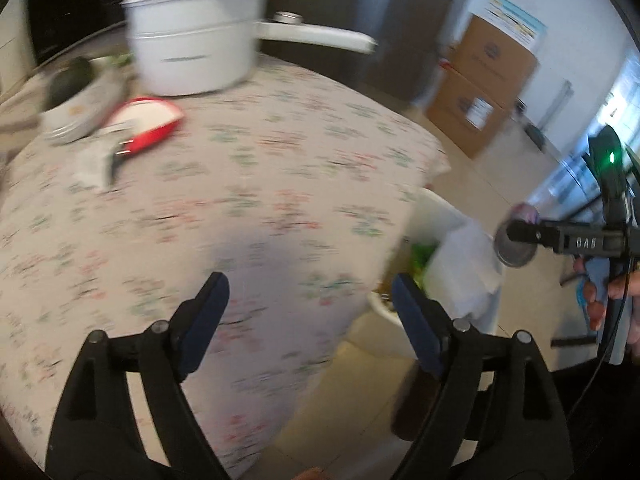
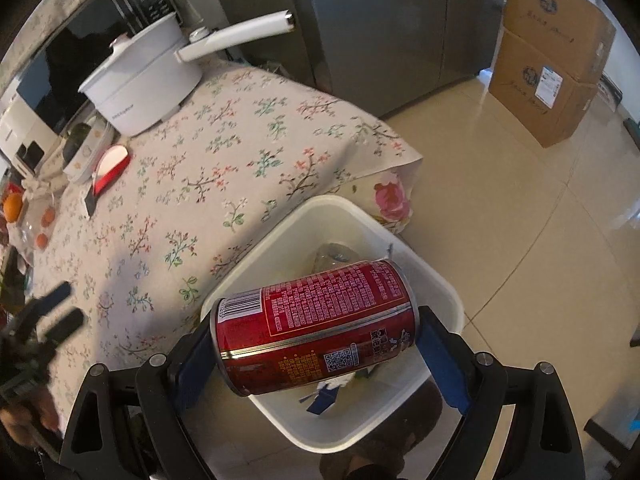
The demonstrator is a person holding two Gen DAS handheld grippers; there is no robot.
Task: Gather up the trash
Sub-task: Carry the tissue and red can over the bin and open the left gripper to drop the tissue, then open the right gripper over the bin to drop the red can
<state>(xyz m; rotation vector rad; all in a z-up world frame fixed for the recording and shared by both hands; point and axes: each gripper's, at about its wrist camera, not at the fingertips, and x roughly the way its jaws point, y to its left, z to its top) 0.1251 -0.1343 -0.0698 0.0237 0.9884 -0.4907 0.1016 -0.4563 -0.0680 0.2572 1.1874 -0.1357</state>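
Right gripper (image 2: 316, 344): you are clamping a red cylindrical drink can (image 2: 316, 322) crosswise, one blue pad on each end, and holding it directly over the white rectangular plastic bin (image 2: 444, 280) standing on the tiled floor (image 2: 520, 220) beside the table.

Left gripper (image 1: 310, 312): you are holding its fingers spread wide with nothing between them, hovering over the near edge of the floral tablecloth (image 1: 248, 184). That view is motion-blurred.

Surroundings, right wrist view:
- White lidded saucepan with a long white handle (image 2: 140, 84), sitting at 11 o'clock on the table.
- Red-and-white shallow dish (image 2: 112, 164), lying at 10 o'clock, beside a small patterned round tin (image 2: 86, 152).
- Dark microwave oven (image 2: 72, 60), standing behind the saucepan.
- Grey refrigerator (image 2: 380, 28), standing at 12 o'clock.
- Two stacked brown cardboard boxes (image 2: 548, 64), resting at 1 o'clock on the floor.
- Orange fruit (image 2: 12, 206) and smaller round items, showing at 9 o'clock; detail too small to tell.

Container contents: the bin is holding a clear crumpled plastic piece and some paper scraps under the can; the left wrist view is showing white paper (image 1: 464, 264) and something green inside.
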